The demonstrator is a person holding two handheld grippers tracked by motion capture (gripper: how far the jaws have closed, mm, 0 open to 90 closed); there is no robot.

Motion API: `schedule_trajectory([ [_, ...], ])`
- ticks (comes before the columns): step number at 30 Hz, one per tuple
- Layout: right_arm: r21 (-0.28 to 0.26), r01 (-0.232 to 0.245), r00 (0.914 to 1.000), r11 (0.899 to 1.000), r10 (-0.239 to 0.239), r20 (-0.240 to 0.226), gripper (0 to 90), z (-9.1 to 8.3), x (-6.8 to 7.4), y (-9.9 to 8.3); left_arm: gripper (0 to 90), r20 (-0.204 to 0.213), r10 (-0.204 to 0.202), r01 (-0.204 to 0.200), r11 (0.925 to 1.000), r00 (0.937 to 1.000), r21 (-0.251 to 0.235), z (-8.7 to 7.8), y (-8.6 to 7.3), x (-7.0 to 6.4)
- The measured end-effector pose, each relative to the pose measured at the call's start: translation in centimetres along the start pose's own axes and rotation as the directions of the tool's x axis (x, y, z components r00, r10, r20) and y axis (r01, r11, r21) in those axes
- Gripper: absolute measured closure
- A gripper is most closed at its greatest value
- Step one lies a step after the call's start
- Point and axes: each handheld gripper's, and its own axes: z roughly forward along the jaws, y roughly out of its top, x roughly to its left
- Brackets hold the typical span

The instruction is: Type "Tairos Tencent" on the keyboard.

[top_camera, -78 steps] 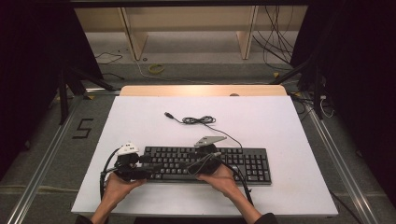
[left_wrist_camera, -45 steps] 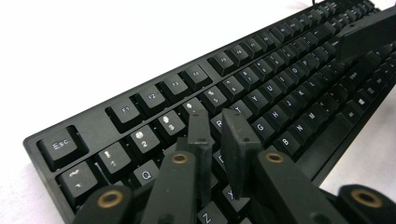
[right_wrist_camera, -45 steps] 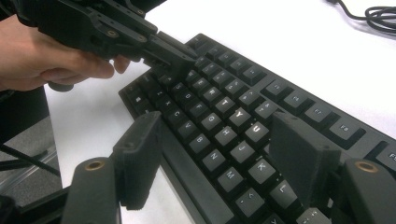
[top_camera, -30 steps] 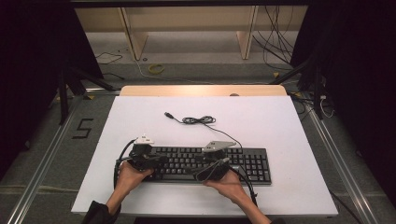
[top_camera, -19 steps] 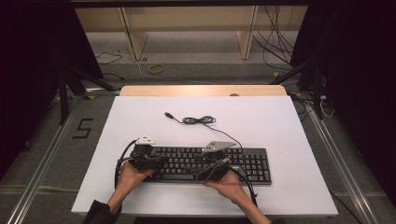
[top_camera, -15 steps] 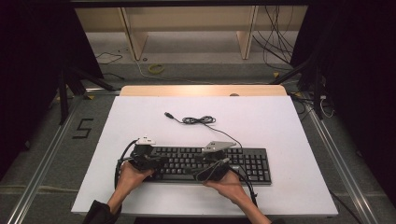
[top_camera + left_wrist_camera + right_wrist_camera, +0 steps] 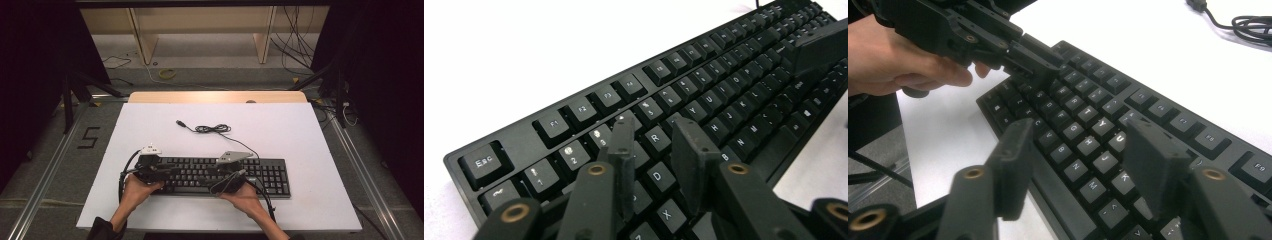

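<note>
the keyboard (image 7: 215, 175) lies at the table's near edge, long axis nine to three – left gripper (image 7: 655, 150) narrowly parted over its nine-o'clock end, right gripper (image 7: 1083, 155) wider mid-board, both empty.

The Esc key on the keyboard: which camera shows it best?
The left gripper view: the Esc key sits close up at the keyboard's corner, its label readable. In the high view the keyboard is whole, but single keys are too small to read. The right gripper view shows letter keys and some function keys.
</note>
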Motion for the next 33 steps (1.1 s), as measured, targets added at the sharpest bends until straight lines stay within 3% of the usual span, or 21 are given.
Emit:
schedule_trajectory([
  [19, 0.026, 0.031, 0.9995, 0.999, -0.031, -0.011, 73.5, 0.9, 0.3, 0.0, 42.9, 0.027, -0.036, 0.037, 0.9984, 0.9990, -0.041, -1.3, -0.4, -0.1],
  [33, 0.064, 0.040, 0.9992, 0.997, -0.040, -0.003, 89.3, 2.1, 0.3, 0.0, 36.4, 0.046, -0.040, 0.044, 0.9957, 0.9981, -0.082, -1.9, -0.7, -0.3],
])
